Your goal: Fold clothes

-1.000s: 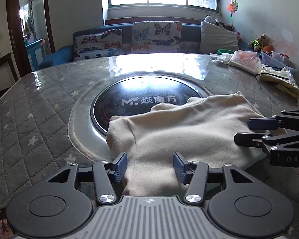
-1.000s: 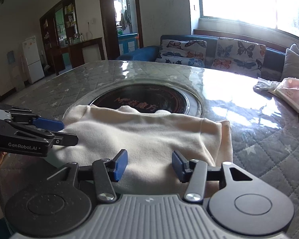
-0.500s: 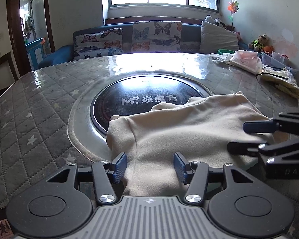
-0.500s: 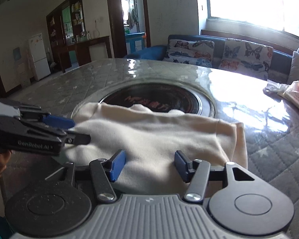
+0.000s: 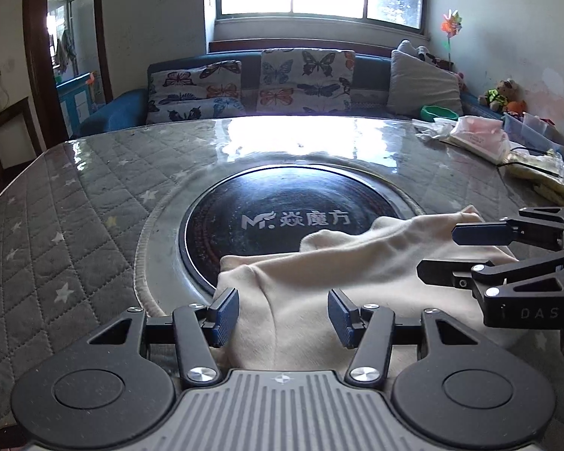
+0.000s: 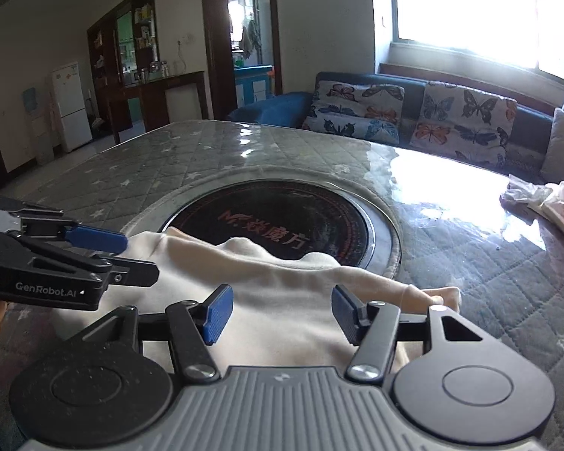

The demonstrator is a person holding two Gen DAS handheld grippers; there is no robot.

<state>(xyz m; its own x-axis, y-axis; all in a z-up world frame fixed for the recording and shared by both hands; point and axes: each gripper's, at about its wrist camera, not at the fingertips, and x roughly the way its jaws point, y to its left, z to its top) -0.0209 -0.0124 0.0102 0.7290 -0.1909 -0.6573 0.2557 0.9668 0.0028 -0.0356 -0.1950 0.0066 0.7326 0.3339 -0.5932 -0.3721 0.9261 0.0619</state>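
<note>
A cream garment [image 5: 319, 274] lies flat near the table's front edge, partly over the black round plate [image 5: 267, 203]; it also shows in the right wrist view [image 6: 282, 282]. My left gripper [image 5: 284, 312] is open above the garment's near left part, nothing between its fingers. My right gripper [image 6: 278, 312] is open above the garment's near right part. The right gripper also shows at the right of the left wrist view [image 5: 443, 253], and the left gripper at the left of the right wrist view [image 6: 131, 257]; both hover over the cloth.
The table has a grey quilted cover with stars [image 5: 75, 206] under clear film. Plastic bags and packets [image 5: 481, 139] lie at the far right corner. A sofa with butterfly cushions [image 5: 267, 82] stands behind the table. A fridge [image 6: 71, 105] stands at the left wall.
Both grippers drew back toward me and tilted a little. The garment's far edge now looks more rumpled and sits nearer me, uncovering more of the black plate. Both grippers stay open.
</note>
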